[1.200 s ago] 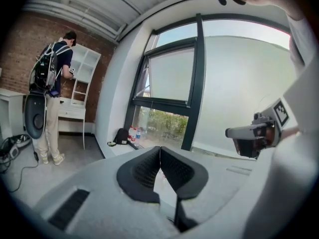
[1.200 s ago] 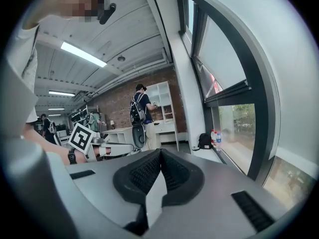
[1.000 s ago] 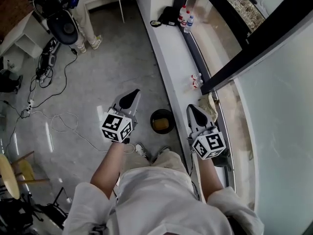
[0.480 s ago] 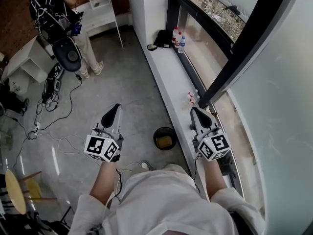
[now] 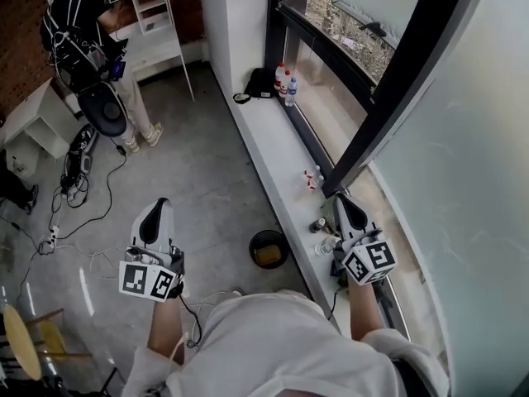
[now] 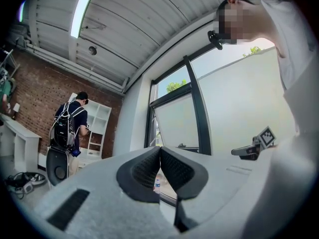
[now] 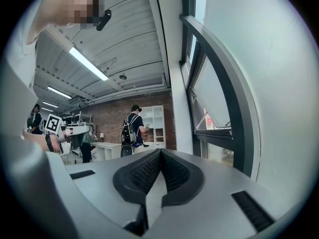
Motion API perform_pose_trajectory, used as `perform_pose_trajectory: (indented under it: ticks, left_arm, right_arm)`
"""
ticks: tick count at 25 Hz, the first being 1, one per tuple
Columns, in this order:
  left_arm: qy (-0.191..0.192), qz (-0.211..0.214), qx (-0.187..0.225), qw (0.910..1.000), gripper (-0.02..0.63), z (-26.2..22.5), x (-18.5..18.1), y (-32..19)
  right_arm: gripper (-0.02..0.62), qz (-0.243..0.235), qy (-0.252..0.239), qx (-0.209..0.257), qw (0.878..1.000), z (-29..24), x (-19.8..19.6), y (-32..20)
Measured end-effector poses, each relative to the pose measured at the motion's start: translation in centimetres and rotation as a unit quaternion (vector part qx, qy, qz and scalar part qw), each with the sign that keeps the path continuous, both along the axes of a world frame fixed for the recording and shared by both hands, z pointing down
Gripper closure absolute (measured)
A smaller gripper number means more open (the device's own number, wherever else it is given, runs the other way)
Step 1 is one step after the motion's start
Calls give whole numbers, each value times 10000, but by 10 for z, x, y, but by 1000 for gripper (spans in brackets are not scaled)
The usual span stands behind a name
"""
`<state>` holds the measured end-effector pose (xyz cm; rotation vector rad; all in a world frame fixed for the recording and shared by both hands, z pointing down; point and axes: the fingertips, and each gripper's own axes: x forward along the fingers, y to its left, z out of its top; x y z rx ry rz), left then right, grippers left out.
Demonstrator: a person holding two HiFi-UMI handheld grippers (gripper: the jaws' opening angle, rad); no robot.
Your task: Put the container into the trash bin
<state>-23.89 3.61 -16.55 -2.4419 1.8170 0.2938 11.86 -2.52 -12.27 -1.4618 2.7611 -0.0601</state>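
Note:
A round black trash bin (image 5: 269, 249) stands on the floor against the white window ledge (image 5: 273, 151), with something yellowish-brown lying inside it. My left gripper (image 5: 155, 210) hangs over the floor to the left of the bin, shut with nothing between its pads. In the left gripper view its jaws (image 6: 160, 152) meet and point toward the window. My right gripper (image 5: 342, 202) is over the ledge to the right of the bin, also shut and empty. In the right gripper view its jaws (image 7: 160, 154) are pressed together and face down the room.
Several bottles (image 5: 285, 81) and a dark bag (image 5: 259, 82) sit at the ledge's far end. Small items (image 5: 312, 178) and a small bottle (image 5: 324, 245) lie near my right gripper. A person with a backpack (image 5: 78, 44) stands at white shelves; cables (image 5: 83, 213) trail over the floor.
Both grippers have risen and spread apart, the left drifting left away from the bin. The head view has tipped up, showing more of the room and window. Both stay shut.

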Motion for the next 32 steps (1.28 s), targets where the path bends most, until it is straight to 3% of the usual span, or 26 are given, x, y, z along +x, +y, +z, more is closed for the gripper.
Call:
perform_pose_trajectory:
  ticks: [8, 21, 32]
  left_arm:
    - [-187, -492, 55, 9986, 588, -11, -31, 23]
    - [-111, -344, 47, 9993, 587, -17, -18, 2]
    - [-65, -211, -63, 9997, 588, -10, -12, -7]
  right_arm:
    - [594, 253, 162, 91, 9995, -8, 13, 3]
    - [594, -269, 174, 87, 9994, -10, -31, -21]
    - [594, -313, 134, 9, 9994, -4, -41, -28]
